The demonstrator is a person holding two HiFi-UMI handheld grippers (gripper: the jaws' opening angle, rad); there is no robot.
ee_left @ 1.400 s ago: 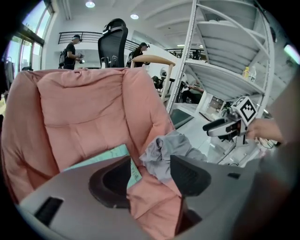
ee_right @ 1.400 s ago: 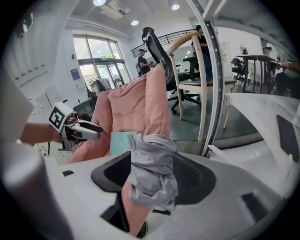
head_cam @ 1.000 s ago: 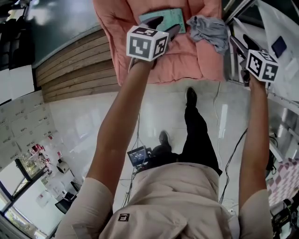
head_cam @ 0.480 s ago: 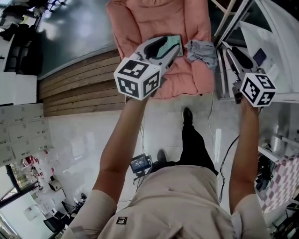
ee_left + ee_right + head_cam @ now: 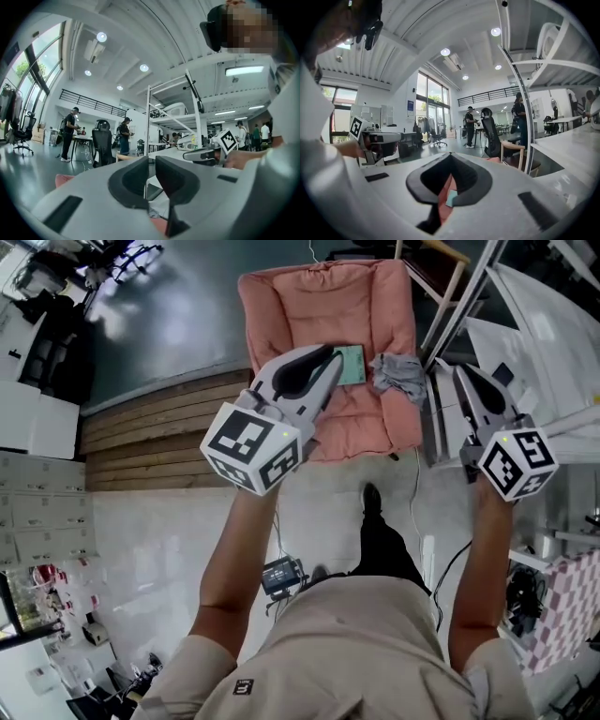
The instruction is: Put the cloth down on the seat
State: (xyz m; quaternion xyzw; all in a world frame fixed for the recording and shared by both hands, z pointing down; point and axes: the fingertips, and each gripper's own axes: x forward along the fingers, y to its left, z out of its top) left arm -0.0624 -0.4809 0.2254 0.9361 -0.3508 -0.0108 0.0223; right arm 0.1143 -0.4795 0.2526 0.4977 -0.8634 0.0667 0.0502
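Beige shirt fabric (image 5: pixel 366 643) fills the bottom of the head view, with your two bare forearms reaching up from it. On the ends ride hard, matt grey plastic shells with black pads.

Your left gripper (image 5: pixel 151 162) has just been closing. A thin slit is left between its pads and nothing is in it. Your right gripper (image 5: pixel 450 156) has also just been closing; its tips meet, empty, and only the seat's pink shows through the hollow behind them. Both point out across the room, well clear of everything below.

Under them lies pale, glossy floor with a thin cable trailing over it.

Further off stands the seat (image 5: pixel 319 306), a plump salmon-pink armchair with quilted, pillowy padding and rounded arms. The cloth (image 5: pixel 401 376) lies on it, a crumpled grey heap against the arm on your right, just beside a flat teal rectangle (image 5: pixel 351 365) on the cushion. I judge the putting-down done.

If you want it again, expect it to be light, limp and soft. It should drape and sag rather than hold a shape, and it is neither slippery nor breakable. Pinch a raised fold at the top of the heap, not a flat edge pressed into the padding.

Beside the chair run rough wooden boards (image 5: pixel 159 427), then dark, shiny floor.
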